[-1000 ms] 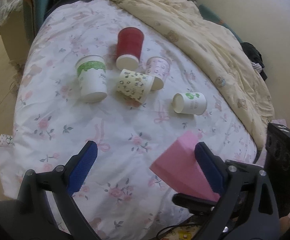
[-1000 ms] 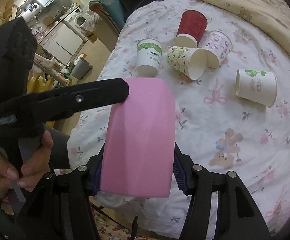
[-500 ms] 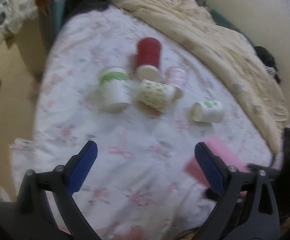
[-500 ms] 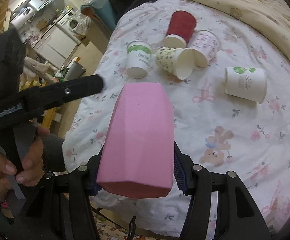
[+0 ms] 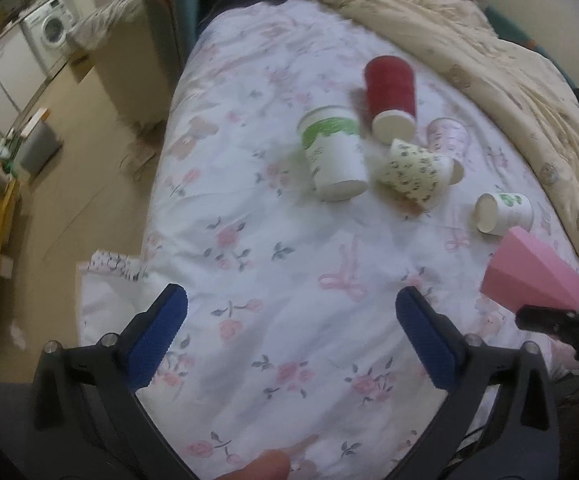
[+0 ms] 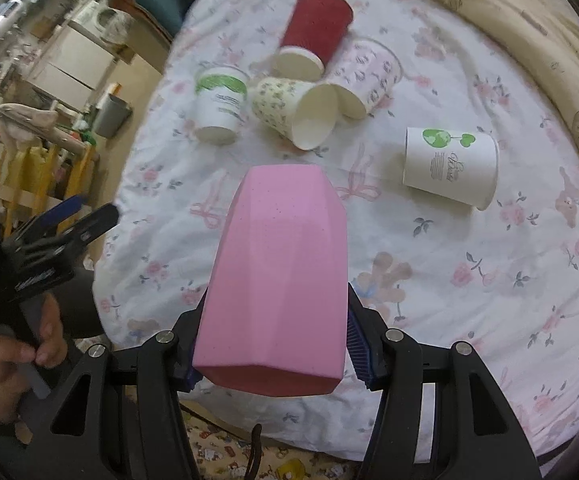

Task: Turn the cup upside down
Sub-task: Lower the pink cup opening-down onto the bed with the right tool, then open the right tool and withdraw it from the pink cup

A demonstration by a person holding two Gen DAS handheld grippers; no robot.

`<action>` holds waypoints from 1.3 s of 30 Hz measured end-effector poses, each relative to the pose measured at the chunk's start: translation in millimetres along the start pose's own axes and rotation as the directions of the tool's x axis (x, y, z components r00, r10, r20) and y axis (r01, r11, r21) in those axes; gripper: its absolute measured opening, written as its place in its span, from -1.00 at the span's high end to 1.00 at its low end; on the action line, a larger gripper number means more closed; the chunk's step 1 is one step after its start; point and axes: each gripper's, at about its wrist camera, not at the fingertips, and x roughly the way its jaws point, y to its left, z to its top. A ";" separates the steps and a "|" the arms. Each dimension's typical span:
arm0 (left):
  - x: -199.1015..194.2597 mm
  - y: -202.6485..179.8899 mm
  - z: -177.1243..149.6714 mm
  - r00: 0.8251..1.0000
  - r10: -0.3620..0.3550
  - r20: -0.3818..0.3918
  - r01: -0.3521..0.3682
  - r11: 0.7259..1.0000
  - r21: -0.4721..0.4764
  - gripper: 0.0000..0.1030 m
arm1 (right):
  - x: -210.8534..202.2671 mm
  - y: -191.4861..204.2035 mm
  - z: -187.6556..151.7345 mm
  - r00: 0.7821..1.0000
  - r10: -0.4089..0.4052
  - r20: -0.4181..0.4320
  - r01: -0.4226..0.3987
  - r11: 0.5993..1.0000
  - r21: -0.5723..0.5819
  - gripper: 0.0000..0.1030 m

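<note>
My right gripper [image 6: 275,344] is shut on a pink faceted cup [image 6: 281,276]. It holds the cup in the air above the near part of the bed, its closed base pointing away from the camera and its open end towards it. The cup also shows at the right of the left wrist view [image 5: 529,276]. My left gripper [image 5: 289,336] is open and empty, low over the flowered bedsheet [image 5: 273,248], to the left of the cup.
Several paper cups lie on the sheet: a red one [image 6: 313,36], a green-banded one [image 6: 219,104], a yellow patterned one [image 6: 293,112], a pink patterned one [image 6: 365,76] and a white one with green hearts [image 6: 449,168]. A beige quilt [image 5: 489,52] lies along the right. The floor drops away at the left.
The right gripper has carried the pink cup forward over the bed. The left gripper has swung left and away from the cup. Both grips are unchanged.
</note>
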 end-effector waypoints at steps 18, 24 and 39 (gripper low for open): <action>-4.1 4.3 6.5 0.996 -0.077 -0.051 0.074 0.995 -0.059 -1.00 | 93.6 20.5 63.5 0.947 -0.183 -0.265 0.163 0.982 -0.095 -0.14; -2.6 2.5 6.0 0.994 -0.089 -0.061 0.086 0.994 -0.063 -1.00 | 102.3 17.3 73.1 0.949 -0.168 -0.267 0.155 0.985 -0.071 -0.16; -7.3 -10.8 4.0 0.995 -0.100 -0.017 0.100 0.995 -0.006 -1.00 | 11.9 12.0 48.5 0.999 0.037 0.006 -0.037 0.999 0.005 -0.98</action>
